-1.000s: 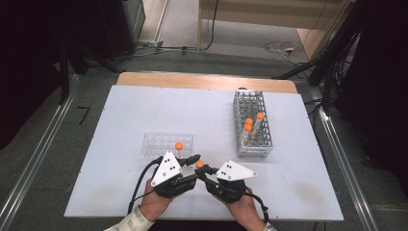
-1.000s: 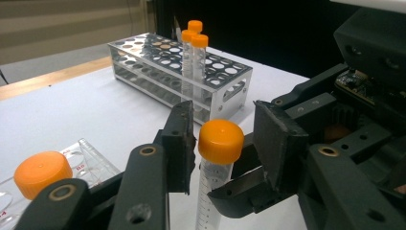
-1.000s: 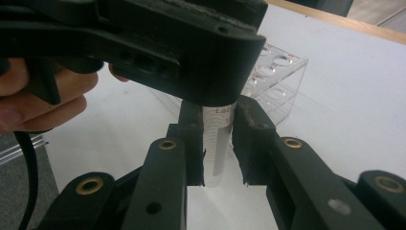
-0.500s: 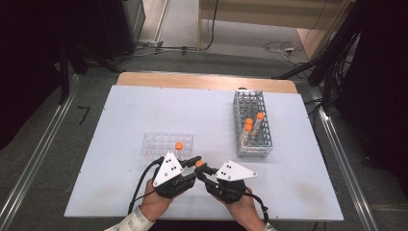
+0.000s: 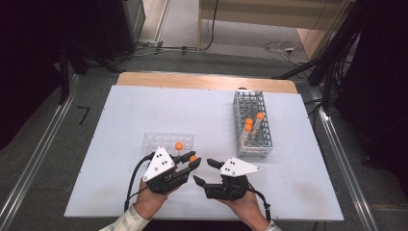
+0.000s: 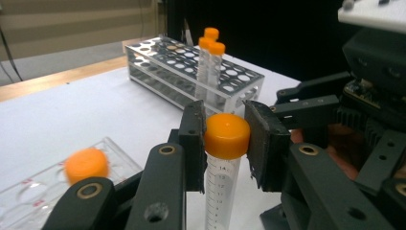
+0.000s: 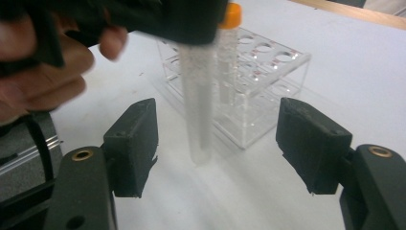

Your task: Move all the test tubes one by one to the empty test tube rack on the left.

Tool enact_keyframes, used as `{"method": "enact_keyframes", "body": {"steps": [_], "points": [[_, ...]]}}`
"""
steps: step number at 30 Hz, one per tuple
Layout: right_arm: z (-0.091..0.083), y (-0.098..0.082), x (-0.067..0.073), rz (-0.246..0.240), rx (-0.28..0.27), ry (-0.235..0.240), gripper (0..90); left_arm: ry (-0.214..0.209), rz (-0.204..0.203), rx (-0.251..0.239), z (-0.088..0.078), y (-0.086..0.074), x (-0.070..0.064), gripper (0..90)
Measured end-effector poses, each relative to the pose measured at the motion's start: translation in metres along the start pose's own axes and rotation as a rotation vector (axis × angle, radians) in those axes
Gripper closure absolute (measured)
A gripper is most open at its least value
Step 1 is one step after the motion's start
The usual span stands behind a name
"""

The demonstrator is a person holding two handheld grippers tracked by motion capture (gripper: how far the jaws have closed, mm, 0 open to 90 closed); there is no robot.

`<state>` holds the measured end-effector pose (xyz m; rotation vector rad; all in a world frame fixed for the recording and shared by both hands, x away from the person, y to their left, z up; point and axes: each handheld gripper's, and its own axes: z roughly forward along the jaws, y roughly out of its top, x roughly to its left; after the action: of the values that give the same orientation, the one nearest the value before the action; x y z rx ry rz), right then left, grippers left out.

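From above, my left tongs [image 5: 191,162] hang over the white table [image 5: 120,115], clenched on the clear plastic orange-capped tube [image 5: 193,158]; their own view shows it upright, pinched at the cap [image 6: 227,135]; my right tongs [image 7: 218,143], jaws just released, flank its lower end [image 7: 198,124].

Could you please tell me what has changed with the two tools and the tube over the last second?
The right tool has just opened its jaws, letting go of the tube; the left tool has closed onto the tube's orange cap and now holds it alone. Both hands, the clear rack and the metal rack stayed put.
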<state>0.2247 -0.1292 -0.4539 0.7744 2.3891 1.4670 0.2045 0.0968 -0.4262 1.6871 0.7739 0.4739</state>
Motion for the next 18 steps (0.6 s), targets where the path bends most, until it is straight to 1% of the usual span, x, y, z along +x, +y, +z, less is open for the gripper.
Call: {"method": "enact_keyframes", "body": {"steps": [5, 7, 13, 18], "points": [[-0.002, -0.002, -0.006, 0.021, 0.007, -0.023, 28.4, 0.037, -0.028, -0.03, -0.014, 0.009, 0.011, 69.9], [-0.003, -0.003, -0.007, 0.022, 0.008, -0.03, 28.5, 0.054, -0.037, -0.043, -0.019, 0.013, 0.015, 70.0], [-0.004, -0.003, -0.011, 0.028, 0.013, -0.042, 28.6, 0.106, -0.046, -0.064, -0.03, 0.019, 0.025, 69.9], [-0.004, -0.003, -0.013, 0.031, 0.01, -0.047, 28.8, 0.16, -0.034, -0.076, -0.034, 0.021, 0.032, 69.9]]}}
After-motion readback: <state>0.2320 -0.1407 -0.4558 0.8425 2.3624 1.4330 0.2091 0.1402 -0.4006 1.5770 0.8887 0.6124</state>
